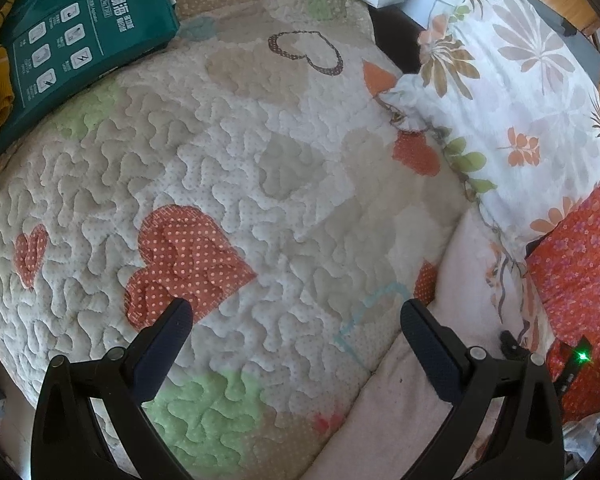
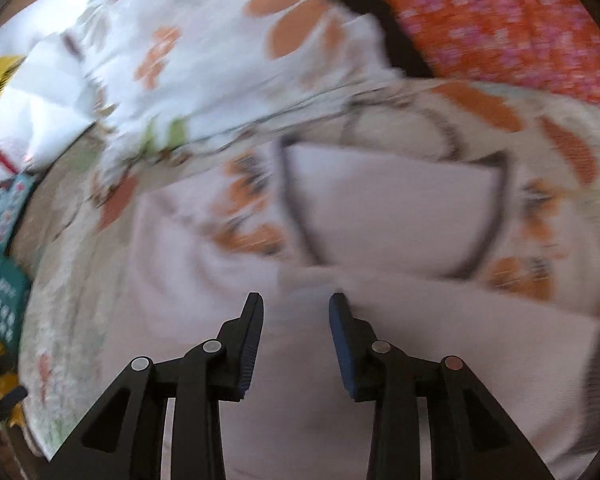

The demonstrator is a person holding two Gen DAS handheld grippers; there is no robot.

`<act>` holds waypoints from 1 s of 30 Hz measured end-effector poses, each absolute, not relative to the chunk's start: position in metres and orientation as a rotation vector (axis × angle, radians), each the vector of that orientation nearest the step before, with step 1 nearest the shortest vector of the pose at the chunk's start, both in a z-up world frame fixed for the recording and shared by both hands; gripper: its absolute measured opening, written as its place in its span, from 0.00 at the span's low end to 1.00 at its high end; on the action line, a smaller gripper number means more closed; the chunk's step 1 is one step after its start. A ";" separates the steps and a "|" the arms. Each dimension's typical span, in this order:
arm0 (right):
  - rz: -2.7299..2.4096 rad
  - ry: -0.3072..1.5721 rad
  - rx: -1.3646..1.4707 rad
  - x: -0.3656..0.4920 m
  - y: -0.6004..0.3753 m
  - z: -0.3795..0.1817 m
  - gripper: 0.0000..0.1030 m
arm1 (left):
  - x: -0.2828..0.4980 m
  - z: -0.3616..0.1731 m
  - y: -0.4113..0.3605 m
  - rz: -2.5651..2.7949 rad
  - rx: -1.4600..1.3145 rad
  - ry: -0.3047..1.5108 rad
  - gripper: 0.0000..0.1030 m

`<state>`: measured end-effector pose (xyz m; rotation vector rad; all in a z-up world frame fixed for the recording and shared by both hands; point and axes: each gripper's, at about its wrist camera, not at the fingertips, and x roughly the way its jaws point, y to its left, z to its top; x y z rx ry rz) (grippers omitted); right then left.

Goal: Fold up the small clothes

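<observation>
Quilted bedcover (image 1: pixel 260 184), cream with orange hearts, spread beneath both sets of tongs. Left tongs (image 1: pixel 296 322) held wide apart over bare quilt, grasping nothing; orange dotted heart patch (image 1: pixel 184 256) just beyond the near-left finger. Pale pink garment (image 1: pixel 432 360) lying flat under and beside the right-hand finger of the left tongs. Right tongs (image 2: pixel 296 308) parted partway above the same pink garment (image 2: pixel 380 220), nothing between the pads; view blurred. Dark-trimmed pocket or neckline (image 2: pixel 388 216) visible ahead of the right tongs. Farther off: white floral pillow (image 1: pixel 512 80) beyond and to the right, red flowered cloth (image 1: pixel 580 272) at far right, green package (image 1: pixel 80 40) at far left.
</observation>
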<state>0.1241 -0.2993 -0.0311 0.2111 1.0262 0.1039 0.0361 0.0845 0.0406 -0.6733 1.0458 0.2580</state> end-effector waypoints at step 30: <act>-0.057 1.015 0.633 -0.137 -0.510 -0.041 0.51 | 0.020 0.018 -0.016 0.063 -0.268 1.122 1.00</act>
